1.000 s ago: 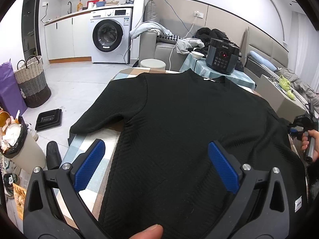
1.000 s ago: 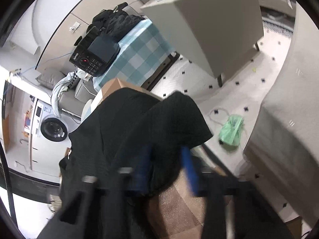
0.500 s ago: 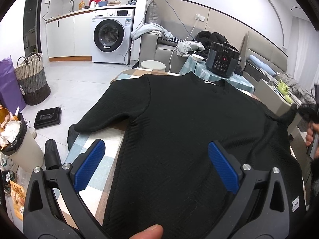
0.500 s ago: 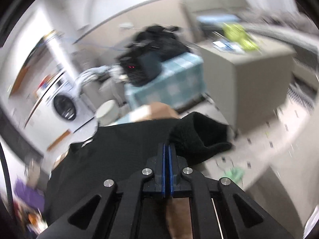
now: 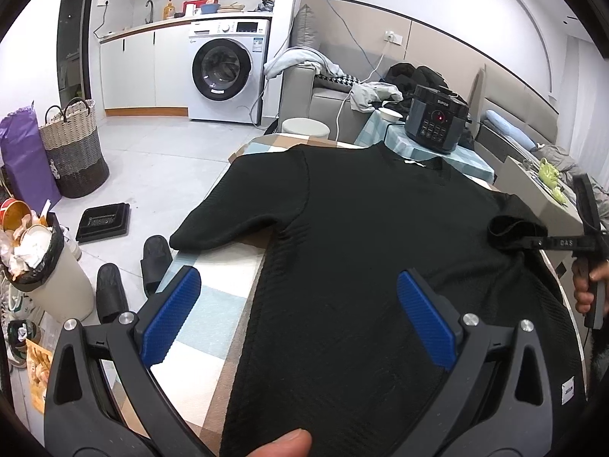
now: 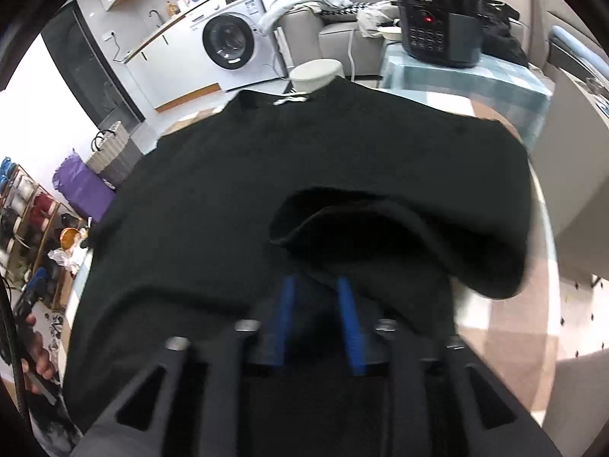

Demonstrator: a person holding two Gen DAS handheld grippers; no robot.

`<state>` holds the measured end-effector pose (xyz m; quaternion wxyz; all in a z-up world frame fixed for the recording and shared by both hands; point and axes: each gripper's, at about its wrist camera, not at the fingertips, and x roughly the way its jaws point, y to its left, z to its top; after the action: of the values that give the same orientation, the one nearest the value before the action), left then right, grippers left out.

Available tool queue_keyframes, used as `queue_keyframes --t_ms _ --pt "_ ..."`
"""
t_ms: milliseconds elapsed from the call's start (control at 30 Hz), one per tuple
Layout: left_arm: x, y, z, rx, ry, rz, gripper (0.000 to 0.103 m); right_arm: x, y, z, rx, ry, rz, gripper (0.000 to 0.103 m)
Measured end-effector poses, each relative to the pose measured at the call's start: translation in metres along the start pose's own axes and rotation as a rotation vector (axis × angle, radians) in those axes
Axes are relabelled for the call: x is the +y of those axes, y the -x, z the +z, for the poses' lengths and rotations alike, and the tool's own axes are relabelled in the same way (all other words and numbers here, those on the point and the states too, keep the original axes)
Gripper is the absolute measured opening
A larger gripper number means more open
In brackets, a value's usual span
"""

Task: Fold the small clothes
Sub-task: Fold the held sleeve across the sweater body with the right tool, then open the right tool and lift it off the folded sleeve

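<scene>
On the tabletop's (image 5: 213, 327) right, the sleeve (image 6: 399, 236) (folded inward) could spring back: right hand-held gripper (image 6: 316, 304) just parted; left hand-held gripper (image 5: 297, 312) gapes empty.

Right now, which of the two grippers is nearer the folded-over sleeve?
Right. The right gripper sits at the folded sleeve, its fingers just under the cuff. The left gripper hovers over the black shirt's hem.

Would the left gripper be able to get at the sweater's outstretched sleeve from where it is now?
Probably yes. The left gripper is open and empty, and the sleeve lies flat on the table just ahead of it, with nothing in between.
</scene>
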<state>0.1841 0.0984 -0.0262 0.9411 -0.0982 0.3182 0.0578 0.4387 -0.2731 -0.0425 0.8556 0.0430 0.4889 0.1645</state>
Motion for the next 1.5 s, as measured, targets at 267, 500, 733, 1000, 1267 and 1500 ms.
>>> queue_keyframes --t_ms 267,500,733,1000,1267,1500 --pt "0.004 0.002 0.001 -0.001 0.008 0.009 0.102 -0.07 0.021 -0.006 -0.093 -0.351 -0.011 0.044" --pt "0.002 -0.015 0.005 0.015 0.012 0.019 0.102 -0.11 0.006 0.004 -0.128 -0.671 0.039 0.052" --pt "0.011 -0.028 0.01 0.024 0.024 0.04 0.102 -0.082 0.014 0.056 -0.244 -0.5 -0.038 0.003" --pt "0.01 -0.026 0.021 0.006 0.022 0.063 0.102 -0.012 -0.007 0.112 -0.175 -0.297 0.148 0.041" --pt "0.018 -0.017 0.021 0.016 0.059 0.053 0.102 -0.018 -0.011 0.049 -0.056 -0.203 -0.101 0.041" --pt "0.017 -0.013 0.012 0.036 0.071 0.061 0.102 0.004 -0.026 0.011 0.03 -0.023 -0.157 0.042"
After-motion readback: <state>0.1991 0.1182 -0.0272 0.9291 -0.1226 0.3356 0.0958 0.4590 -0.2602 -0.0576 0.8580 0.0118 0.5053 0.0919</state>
